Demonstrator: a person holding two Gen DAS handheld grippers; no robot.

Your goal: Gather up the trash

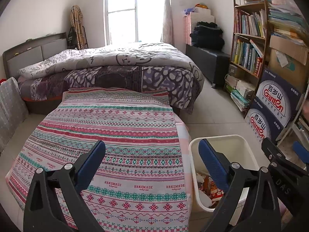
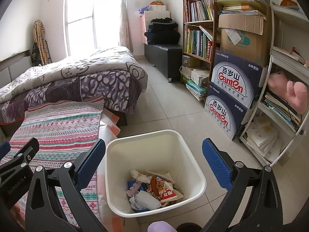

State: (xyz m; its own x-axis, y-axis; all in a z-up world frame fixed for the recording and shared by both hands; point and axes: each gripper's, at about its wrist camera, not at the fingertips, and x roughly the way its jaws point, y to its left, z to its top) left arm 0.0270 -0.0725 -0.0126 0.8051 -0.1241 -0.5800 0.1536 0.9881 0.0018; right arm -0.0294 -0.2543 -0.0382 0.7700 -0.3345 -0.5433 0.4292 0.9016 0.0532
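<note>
**Both grippers empty, trash in bin**

Left wrist: left gripper [image 1: 151, 162] fingers spread wide, nothing between them, hovering over the patterned cloth [image 1: 115, 135]. White bin [image 1: 195, 174] sits just beside the cloth's right edge; wrappers visible inside. Right gripper [image 1: 280, 154] shows at the far right.

Right wrist: right gripper [image 2: 154, 160] fingers wide apart, empty, above the bin [image 2: 154, 135]. Trash [image 2: 152, 191] lies at the bin's bottom: crumpled tissue, red snack wrapper. Stacked water cartons [image 2: 231, 96] stand against the bookshelf [image 2: 199, 21].
</note>
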